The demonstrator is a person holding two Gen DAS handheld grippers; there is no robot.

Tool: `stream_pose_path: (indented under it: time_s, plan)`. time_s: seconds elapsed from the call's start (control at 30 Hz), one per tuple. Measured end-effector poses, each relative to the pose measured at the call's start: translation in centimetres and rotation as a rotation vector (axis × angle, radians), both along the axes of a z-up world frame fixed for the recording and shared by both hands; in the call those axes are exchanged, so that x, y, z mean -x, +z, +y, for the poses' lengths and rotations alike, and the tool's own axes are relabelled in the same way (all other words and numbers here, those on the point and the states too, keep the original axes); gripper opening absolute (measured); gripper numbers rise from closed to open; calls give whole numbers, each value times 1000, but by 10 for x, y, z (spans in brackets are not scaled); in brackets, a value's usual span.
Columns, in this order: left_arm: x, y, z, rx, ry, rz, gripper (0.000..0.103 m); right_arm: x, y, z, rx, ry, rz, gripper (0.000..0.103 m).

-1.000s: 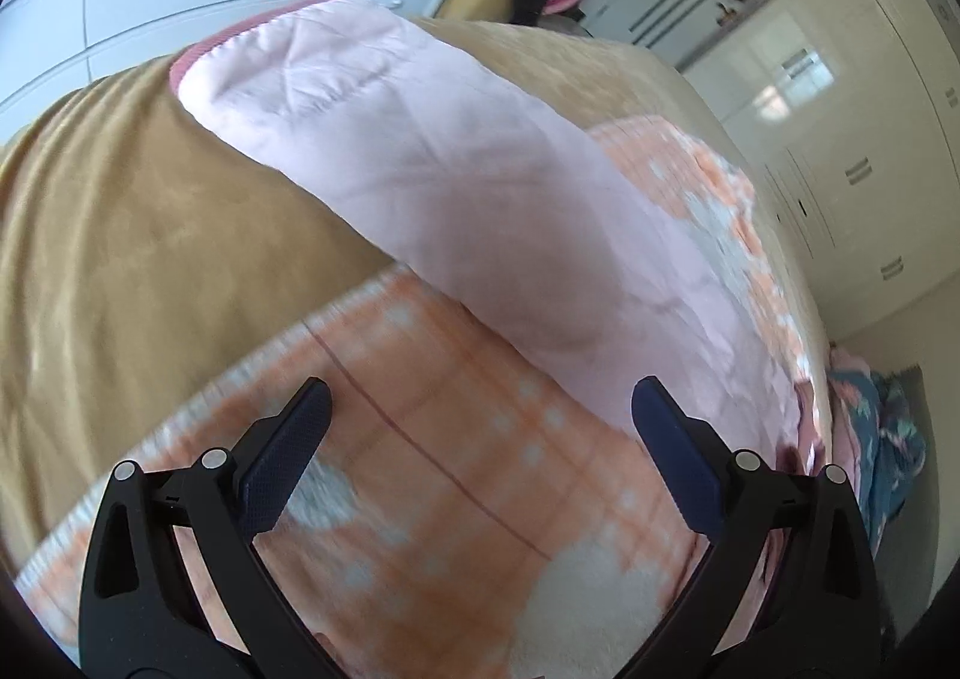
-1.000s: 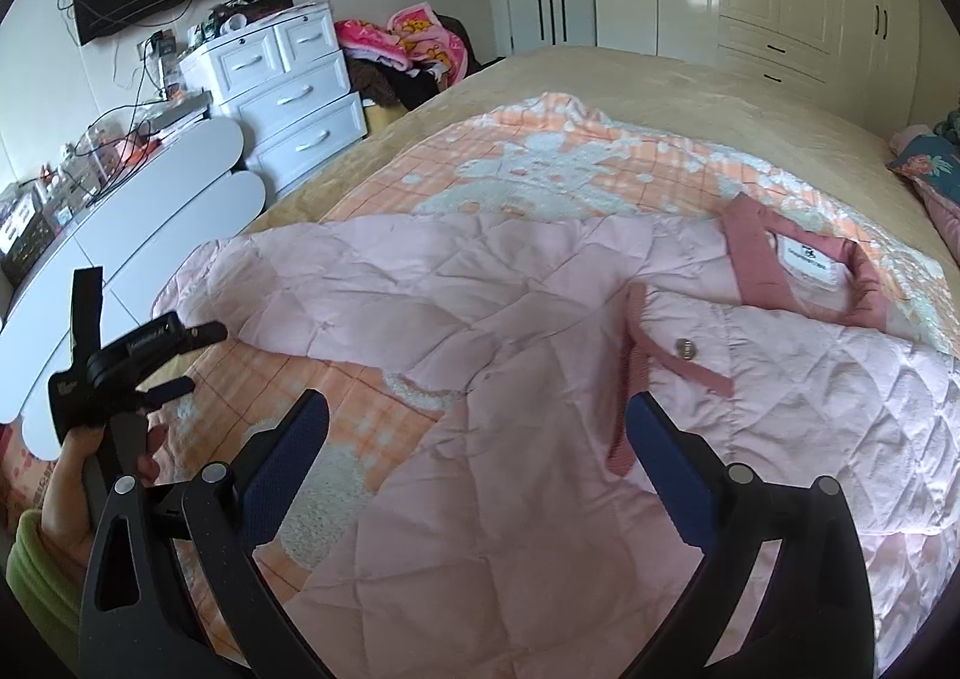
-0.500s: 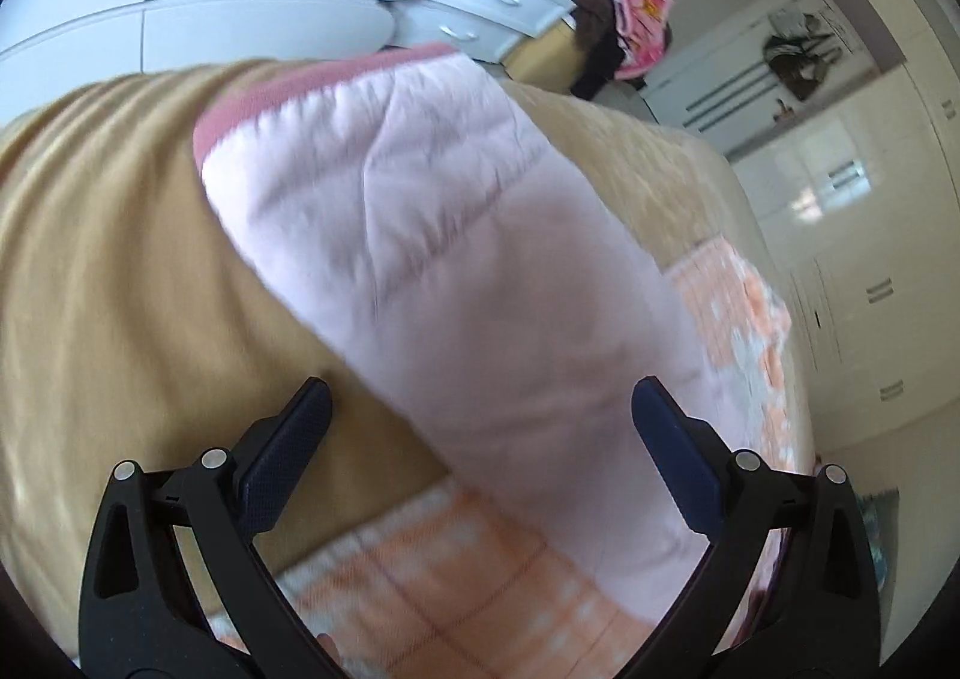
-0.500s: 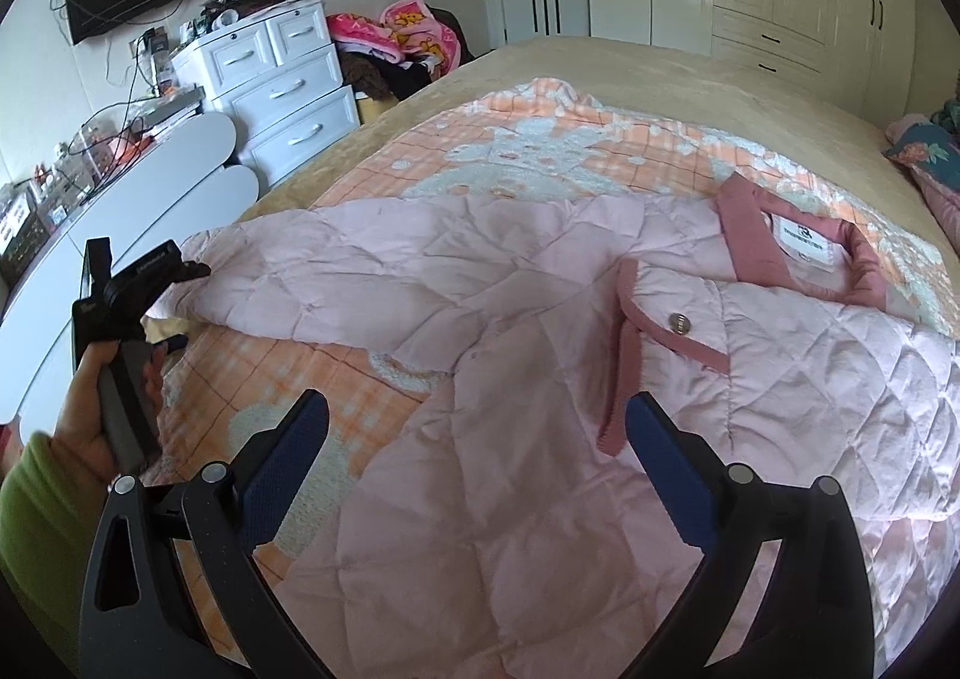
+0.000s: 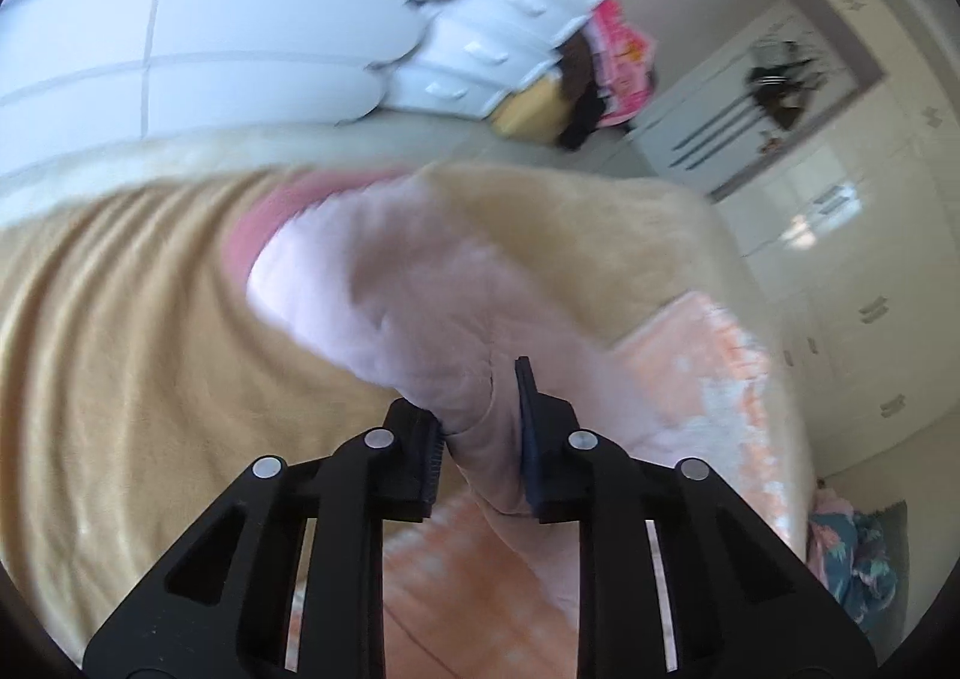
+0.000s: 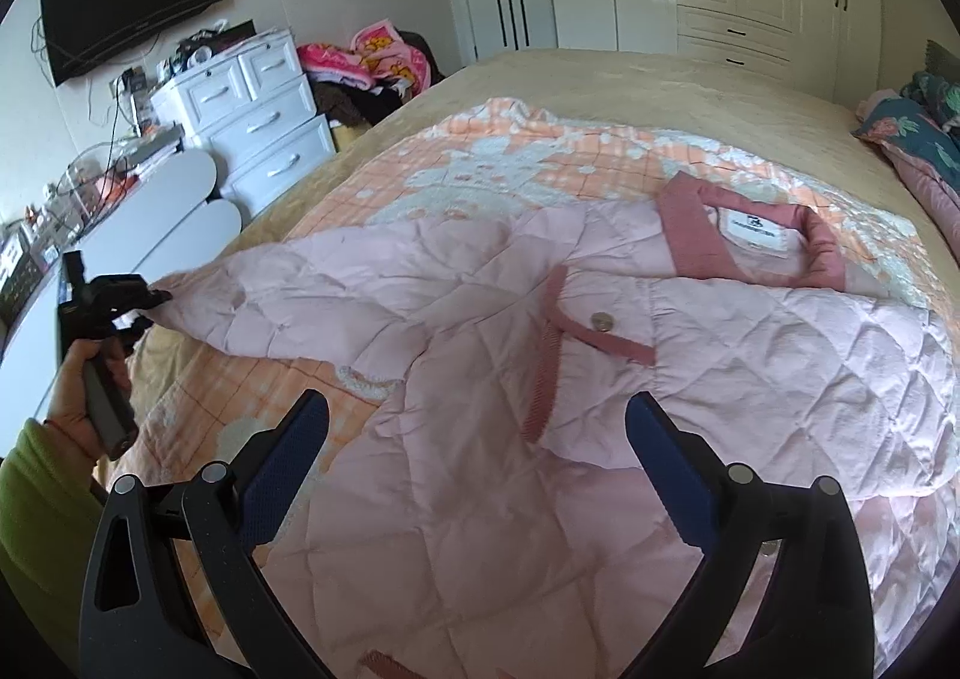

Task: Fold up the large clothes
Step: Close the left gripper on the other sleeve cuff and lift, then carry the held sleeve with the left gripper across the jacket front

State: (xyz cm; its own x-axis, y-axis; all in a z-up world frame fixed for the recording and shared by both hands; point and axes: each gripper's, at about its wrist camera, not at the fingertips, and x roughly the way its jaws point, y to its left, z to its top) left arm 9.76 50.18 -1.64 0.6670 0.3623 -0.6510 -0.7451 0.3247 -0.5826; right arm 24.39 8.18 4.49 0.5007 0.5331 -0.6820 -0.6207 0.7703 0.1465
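Having just been closing, the left tongs (image 5: 480, 427) are now seen pinching the sleeve (image 5: 384, 289) of the pink quilted jacket (image 6: 540, 379), so the sleeve fold can begin. The right tongs (image 6: 477, 457) are held spread above the jacket, which lies flat on the bed (image 6: 600, 72); its long axis is judged to run collar (image 6: 750, 241) away, hem near.

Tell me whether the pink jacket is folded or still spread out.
Spread out. The pink jacket lies flat across the bed, collar showing, its sleeve stretched sideways to the left hand-held gripper.
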Motion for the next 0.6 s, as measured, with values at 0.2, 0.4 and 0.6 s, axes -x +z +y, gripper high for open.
stream_pose_path:
  time_s: [0.2, 0.4, 0.6]
  plan:
    - [-8, 71, -40, -134, -91, -65, 11, 3, 10, -27, -33, -33, 3, 99]
    - [-21, 125, -85, -236, -156, -104, 11, 5, 30, -66, -72, -94, -25, 99]
    - [-36, 163, -127, -310, -227, -129, 11, 7, 44, -107, -109, -148, -45, 99]
